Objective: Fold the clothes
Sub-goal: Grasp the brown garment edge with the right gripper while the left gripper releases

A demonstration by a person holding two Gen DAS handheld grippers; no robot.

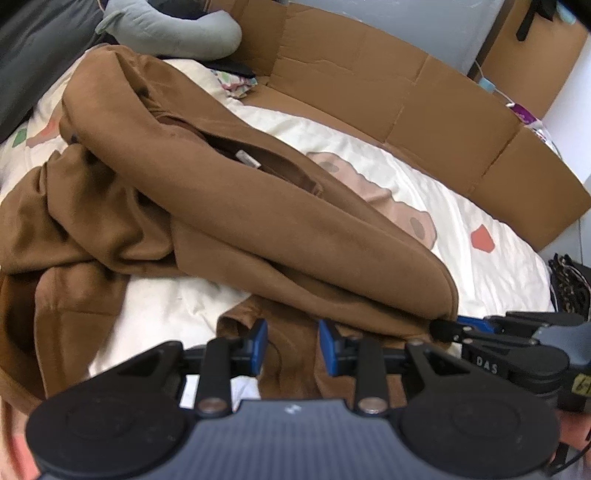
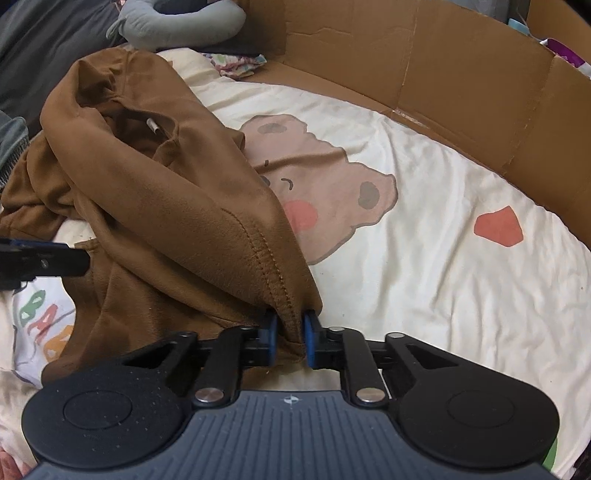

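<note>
A brown sweatshirt [image 1: 229, 206] lies crumpled on a cream bedsheet [image 1: 461, 236] with a bear print. In the left wrist view my left gripper [image 1: 292, 345] stands open over a brown fold near the front edge, its blue pads apart, with cloth between them but not pinched. My right gripper [image 1: 448, 328] shows at the right of that view, closed on the garment's corner. In the right wrist view my right gripper [image 2: 290, 334] is shut on the stitched hem of the sweatshirt [image 2: 166, 192], lifting it. The left gripper's fingertip [image 2: 66, 260] shows at the left edge.
A brown cardboard wall [image 1: 424, 96] runs along the far and right sides of the bed, also in the right wrist view [image 2: 461, 74]. A grey pillow [image 1: 173, 31] and dark bedding [image 1: 33, 55] lie at the far left. A small patterned cloth [image 1: 240, 83] lies by the cardboard.
</note>
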